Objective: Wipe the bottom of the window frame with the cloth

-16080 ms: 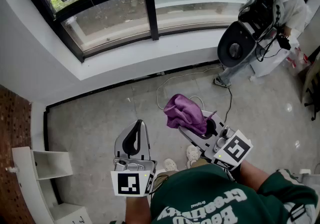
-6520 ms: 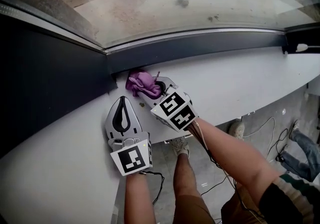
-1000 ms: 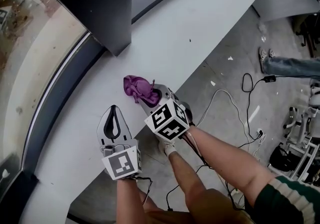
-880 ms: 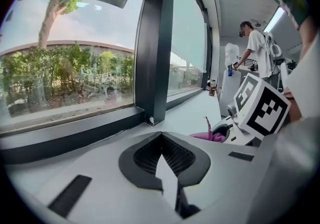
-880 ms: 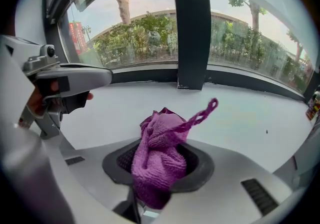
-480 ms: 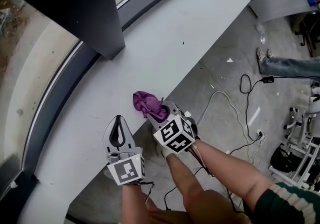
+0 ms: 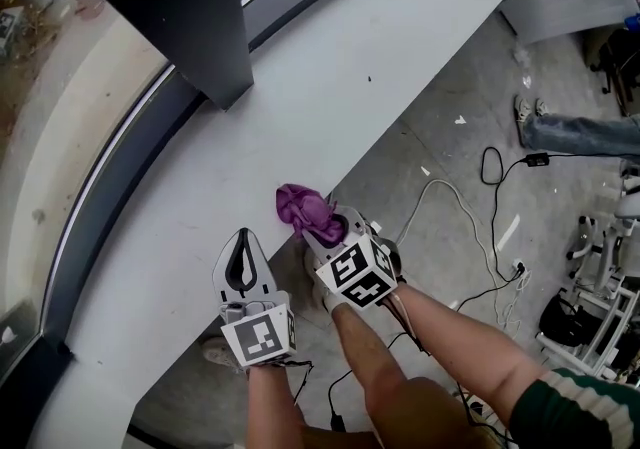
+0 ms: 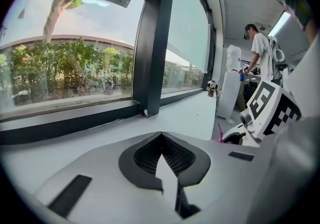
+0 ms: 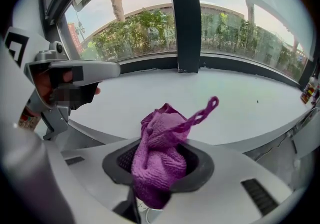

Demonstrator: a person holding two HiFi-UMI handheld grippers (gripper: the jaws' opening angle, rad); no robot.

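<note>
Since a second ago we have been drawing both tools back from the glass. The cloth (image 7: 305, 209) was lying well in on the sill (image 7: 330, 87) then, and now it is sitting right at the sill's inner edge. We are clenching the right tool (image 7: 326, 229) on this purple cloth, which is bunching up out of the jaws. In the right gripper view one loose loop is sticking out toward 1 o'clock. Whether the cloth is touching the sill or hanging just above it, we cannot tell from these angles.

The left tool (image 7: 242, 242) is hovering at 7 o'clock of the right one, over the sill's edge. We are holding its jaws closed tip to tip, with nothing between them.

The dark bottom rail (image 7: 125, 182) of the window frame is running from 7 to 1 o'clock across the head view, well apart from the cloth. The upright mullion (image 7: 185, 27) is standing at 11 o'clock of the cloth. Cables (image 7: 470, 197) are trailing over the grey floor (image 7: 450, 127) at 3 o'clock, and another person's legs (image 7: 585, 132) are showing at 2 o'clock.
</note>
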